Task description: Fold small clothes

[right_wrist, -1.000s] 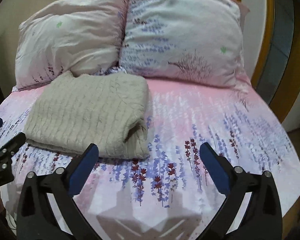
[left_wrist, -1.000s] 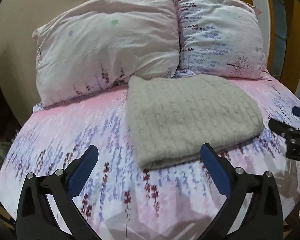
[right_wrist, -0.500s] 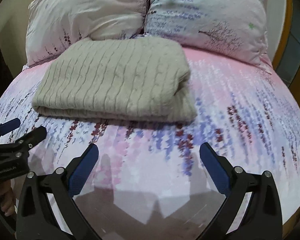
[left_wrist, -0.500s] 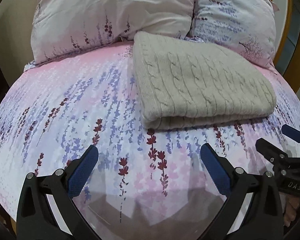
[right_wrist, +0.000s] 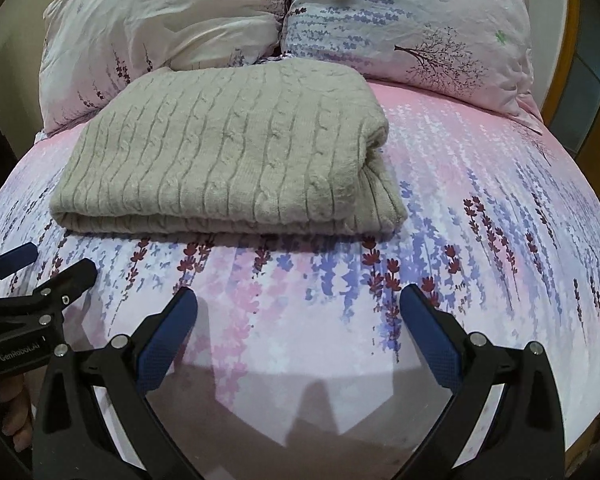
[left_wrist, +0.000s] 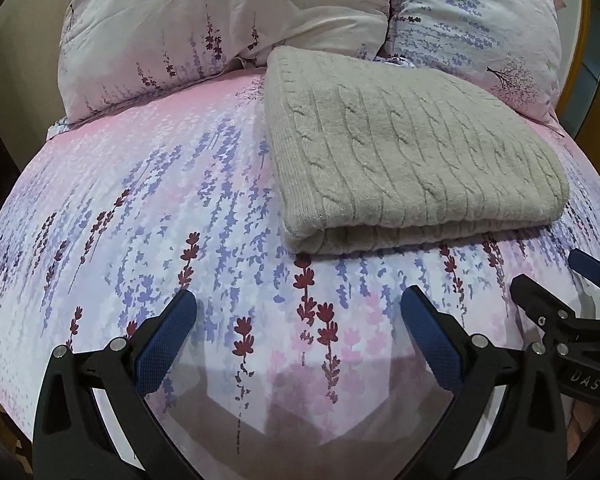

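A beige cable-knit sweater (left_wrist: 404, 148) lies folded flat on the pink floral bedsheet (left_wrist: 160, 208), its folded edge toward me. It also shows in the right wrist view (right_wrist: 228, 152). My left gripper (left_wrist: 298, 312) is open and empty, low over the sheet, just short of the sweater's near left corner. My right gripper (right_wrist: 298, 312) is open and empty, low over the sheet in front of the sweater's near right edge. Each gripper shows at the edge of the other's view: the right one (left_wrist: 556, 292) and the left one (right_wrist: 48, 264).
Two floral pillows (left_wrist: 220, 20) (right_wrist: 412, 20) lean at the head of the bed behind the sweater. A wooden frame (right_wrist: 572, 40) stands at the far right. The bed's near edge curves away below the grippers.
Both grippers have dropped lower and moved closer to the bed and the sweater's near edge. They stay open. The sweater has not moved.
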Demonstrator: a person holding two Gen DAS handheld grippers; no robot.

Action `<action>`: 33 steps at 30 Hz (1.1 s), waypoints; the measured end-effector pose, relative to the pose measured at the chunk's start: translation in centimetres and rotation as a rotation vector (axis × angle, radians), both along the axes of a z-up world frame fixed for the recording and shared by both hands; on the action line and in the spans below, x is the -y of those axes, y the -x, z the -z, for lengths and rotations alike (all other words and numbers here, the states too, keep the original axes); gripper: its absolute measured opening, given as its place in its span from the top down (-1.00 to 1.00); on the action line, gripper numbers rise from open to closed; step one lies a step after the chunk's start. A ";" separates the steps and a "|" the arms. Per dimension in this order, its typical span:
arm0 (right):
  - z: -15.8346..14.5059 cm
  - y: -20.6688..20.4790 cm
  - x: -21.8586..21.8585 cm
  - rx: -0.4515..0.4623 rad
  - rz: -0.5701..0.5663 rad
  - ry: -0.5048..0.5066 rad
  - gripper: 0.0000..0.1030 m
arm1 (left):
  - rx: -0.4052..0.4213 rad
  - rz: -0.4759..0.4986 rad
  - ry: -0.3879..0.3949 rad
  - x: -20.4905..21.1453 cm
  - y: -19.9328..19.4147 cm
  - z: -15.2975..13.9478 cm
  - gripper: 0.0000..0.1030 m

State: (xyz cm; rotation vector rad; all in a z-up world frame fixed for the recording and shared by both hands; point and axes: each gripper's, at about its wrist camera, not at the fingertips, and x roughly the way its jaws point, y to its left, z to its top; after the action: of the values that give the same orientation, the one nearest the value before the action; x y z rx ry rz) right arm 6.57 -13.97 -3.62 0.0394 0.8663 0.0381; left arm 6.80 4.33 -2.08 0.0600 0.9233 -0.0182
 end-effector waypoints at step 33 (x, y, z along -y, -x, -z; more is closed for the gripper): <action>0.0 0.2 -0.1 0.007 0.004 0.001 -0.97 | 0.002 -0.002 0.001 0.0 -0.2 0.0 -0.97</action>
State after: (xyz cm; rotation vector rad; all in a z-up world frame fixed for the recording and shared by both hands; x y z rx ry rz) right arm 6.37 -13.85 -3.66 0.0404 0.8591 0.0337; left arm 6.98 4.37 -2.12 0.0583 0.9217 -0.0169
